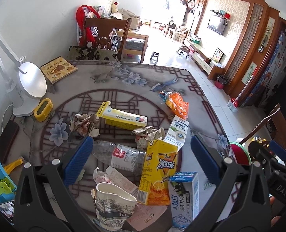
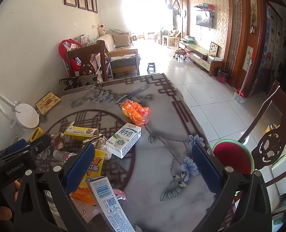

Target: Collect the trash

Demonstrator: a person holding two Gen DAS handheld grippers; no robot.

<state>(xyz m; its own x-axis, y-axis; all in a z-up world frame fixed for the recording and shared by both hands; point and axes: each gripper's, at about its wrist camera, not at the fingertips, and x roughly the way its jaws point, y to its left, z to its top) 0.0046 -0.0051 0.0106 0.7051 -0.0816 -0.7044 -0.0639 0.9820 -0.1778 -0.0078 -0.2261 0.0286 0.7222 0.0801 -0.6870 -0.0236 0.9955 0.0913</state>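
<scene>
- At the far left of the table (image 1: 199,100), a white desk lamp (image 1: 29,86) stands beside a small yellow clock (image 1: 43,109).
- Toward the middle, a crumpled paper ball (image 1: 84,124) lies just left of a yellow-and-white box (image 1: 123,117).
- The left gripper (image 1: 141,159) hangs released, jaws spread wide, holding nothing; between its blue pads (image 1: 77,159) lie a crushed clear bottle (image 1: 119,155) and a yellow iced-tea carton (image 1: 159,171).
- Nearest the left camera, a crumpled paper cup (image 1: 114,205) sits left of the tea carton's base, and a blue-and-white toothpaste box (image 1: 184,196) stands to its right.
- A milk carton (image 2: 124,140) lies on its side just right of the pile; an orange snack wrapper (image 2: 136,114) lies beyond it.
- The right gripper (image 2: 143,166) is also released, jaws wide over bare tablecloth, grasping nothing.
- At the table's right edge sits a red bin with a green rim (image 2: 233,155).
</scene>
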